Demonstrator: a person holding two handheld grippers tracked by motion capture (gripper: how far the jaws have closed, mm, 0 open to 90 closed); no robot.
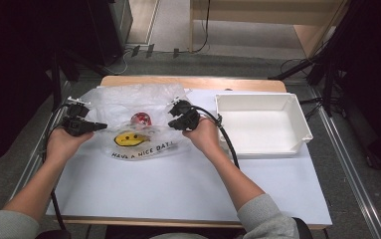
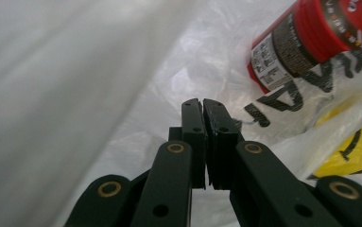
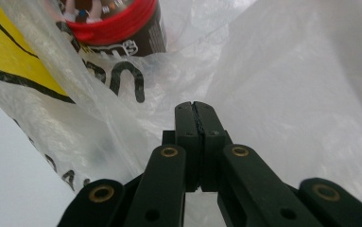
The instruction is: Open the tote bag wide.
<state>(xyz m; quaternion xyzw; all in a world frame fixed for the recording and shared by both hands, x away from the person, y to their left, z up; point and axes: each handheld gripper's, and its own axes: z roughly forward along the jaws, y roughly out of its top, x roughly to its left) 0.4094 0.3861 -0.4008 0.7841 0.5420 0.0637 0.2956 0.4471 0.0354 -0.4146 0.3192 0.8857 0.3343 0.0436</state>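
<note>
A clear plastic bag [image 1: 128, 97] printed with a yellow smiley face and "HAVE A NICE DAY" lies on the white table [image 1: 178, 189]. Inside it is a red-capped brown canister [image 1: 141, 119]. My left gripper [image 1: 102, 127] is at the bag's left edge and my right gripper [image 1: 174, 119] at its right edge. In the left gripper view the jaws [image 2: 202, 101] are shut with bag film [image 2: 193, 56] bunched at their tips and the canister [image 2: 306, 38] beyond. The right gripper [image 3: 193, 104] is also shut on the film [image 3: 273, 71], with the canister [image 3: 117, 23] ahead.
An empty white bin [image 1: 297, 117] stands at the table's right, just past my right hand. The near half of the table is bare white surface. Dark stands and cables flank the table on the floor.
</note>
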